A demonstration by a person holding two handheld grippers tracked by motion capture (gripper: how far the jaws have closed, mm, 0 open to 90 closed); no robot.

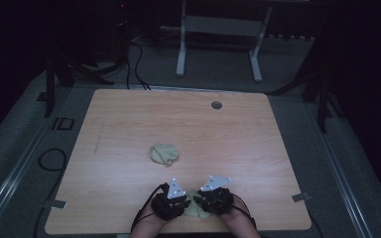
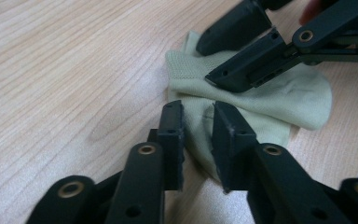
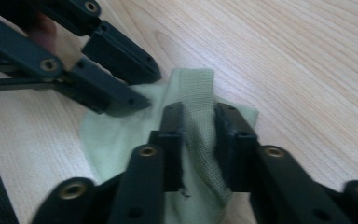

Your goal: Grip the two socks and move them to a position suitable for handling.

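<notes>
dim light falls over a pale wood-grain table [image 1: 129, 129] with dark floor and a white metal frame [image 1: 218, 29] beyond it, and near the table's front edge a person's two hands work close together on a small pale-green knitted sock [image 1: 197, 207]. the left gripper [image 2: 198, 135] has its two black jaws drawn in on a fold of the sock's cloth, which stands pinched between the pads, apparently so that one side of the sock is anchored. the right gripper [image 3: 199, 140] is likewise closed in on the ribbed cuff band, the knit bunched up between its pads; a grip on that thicker edge probably gives a firm hold for pulling. seen from the left gripper view, the right gripper comes in from the upper right over the same sock [image 2: 279, 93], so the two grips lie just beside each other, likely ready to draw the cloth apart and flatten it. a second crumpled pale-green sock [image 1: 164, 153] lies apart near the table's middle, untouched, presumably waiting as the pair's mate.
</notes>
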